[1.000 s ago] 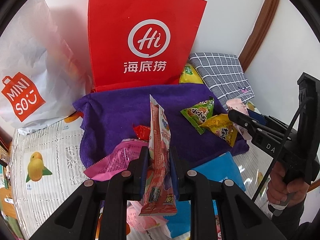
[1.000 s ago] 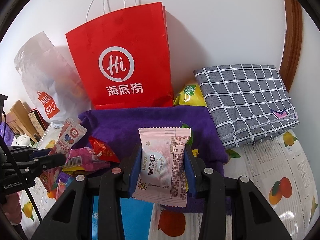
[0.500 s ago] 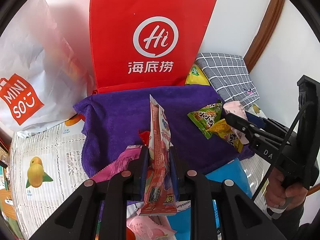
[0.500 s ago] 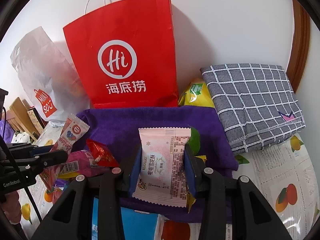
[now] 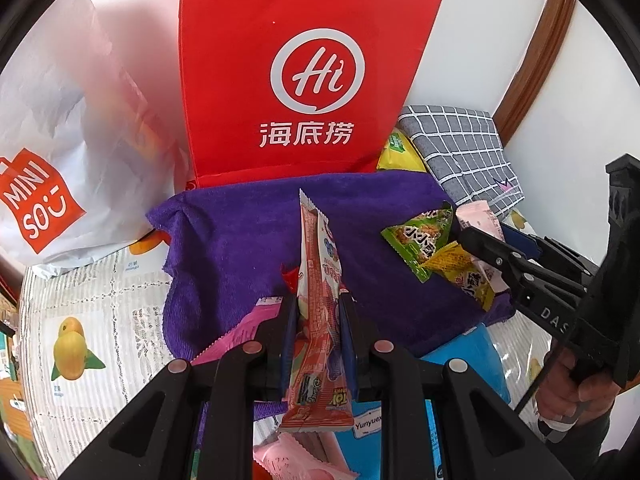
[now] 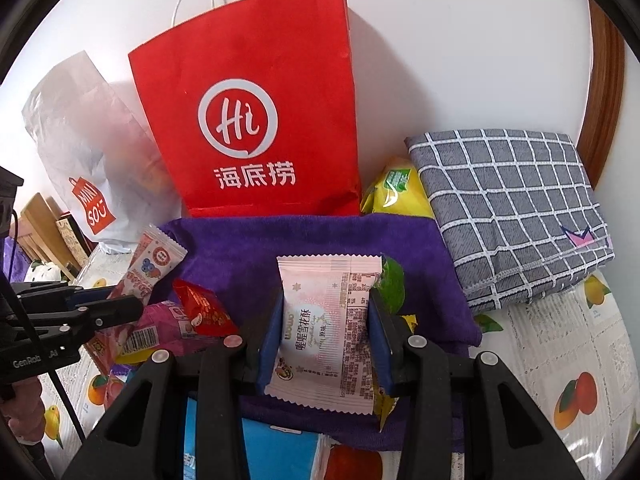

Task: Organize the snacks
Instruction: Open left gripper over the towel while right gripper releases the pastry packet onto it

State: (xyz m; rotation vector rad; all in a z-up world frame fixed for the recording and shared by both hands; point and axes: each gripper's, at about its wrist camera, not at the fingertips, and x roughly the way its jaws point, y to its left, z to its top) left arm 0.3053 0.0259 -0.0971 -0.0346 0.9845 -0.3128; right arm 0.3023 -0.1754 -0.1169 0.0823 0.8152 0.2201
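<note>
Holding two snacks clear of the purple towel [image 5: 248, 248], I check each grip first. My left gripper [image 5: 318, 320] is clamped on a long red-and-white snack stick [image 5: 318, 272], which stands edge-on over the towel's near edge. My right gripper [image 6: 326, 332] is clamped on a pink pastry packet [image 6: 328, 328], which hangs above the towel's front half.

Risk one: the stick is gripped low on its length, so the tall upper part may flop and pivot out of the pads under a quick swing.

Risk two: the packet's film is glossy, so I judge it may slide if the pads relax.

Risk three: loose packets lie on the towel: a green one [image 5: 420, 240], a yellow one [image 5: 464, 272] and a small red one [image 6: 204, 308]. A low pass may sweep them off.

Risk four: the red paper bag [image 6: 256, 120] behind the towel stands unsupported; a bump to its rim may tip it.
</note>
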